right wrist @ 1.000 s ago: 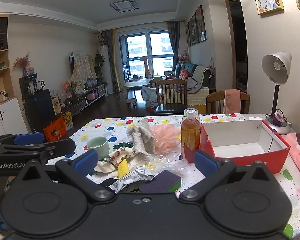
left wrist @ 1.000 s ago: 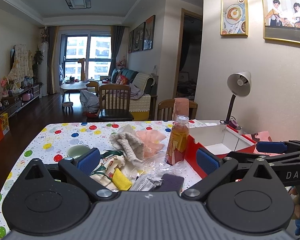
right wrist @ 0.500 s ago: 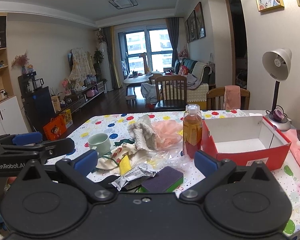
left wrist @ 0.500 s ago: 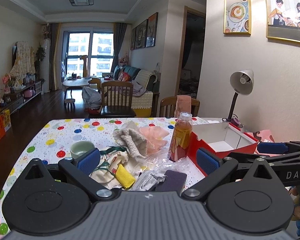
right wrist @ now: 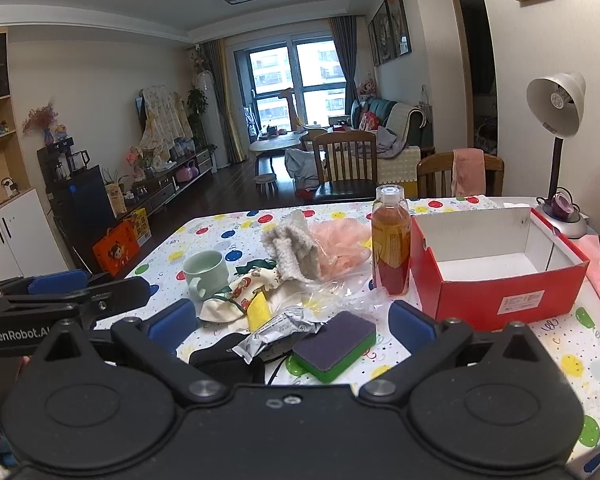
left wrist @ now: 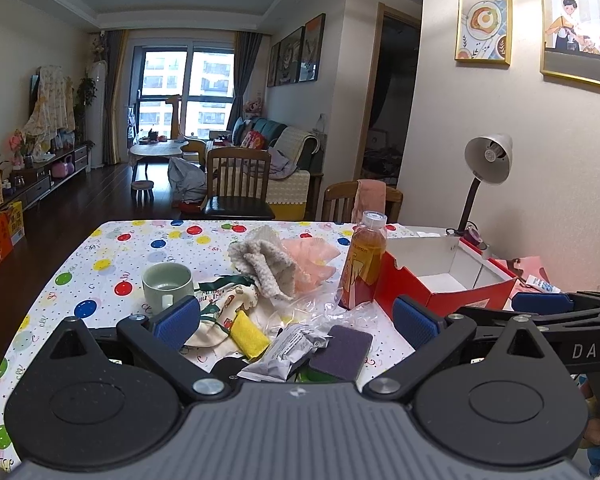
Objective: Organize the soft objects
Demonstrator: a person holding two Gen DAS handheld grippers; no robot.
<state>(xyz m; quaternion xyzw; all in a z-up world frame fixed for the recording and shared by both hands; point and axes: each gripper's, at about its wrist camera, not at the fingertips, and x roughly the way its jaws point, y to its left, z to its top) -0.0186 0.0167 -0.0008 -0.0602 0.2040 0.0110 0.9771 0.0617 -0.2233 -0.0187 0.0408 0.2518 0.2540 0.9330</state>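
1. Soft pile: grey knitted cloth (right wrist: 290, 250) and purple-green sponge (right wrist: 333, 345), mid-table beside empty red cardboard box (right wrist: 499, 286).
2. Left gripper (left wrist: 296, 318) and right gripper (right wrist: 292, 322): jaws wide, empty.
3. Risk: reaching could topple amber plastic bottle (right wrist: 391, 246) (it stands between pile and box).

Soft window daylight, fisheye-bent edges

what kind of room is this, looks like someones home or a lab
Most likely a lived-in home, an open dining and living room. A dining table with a balloon-print cloth stands by wooden chairs, a sofa sits by the balcony window, and family pictures hang on the wall.
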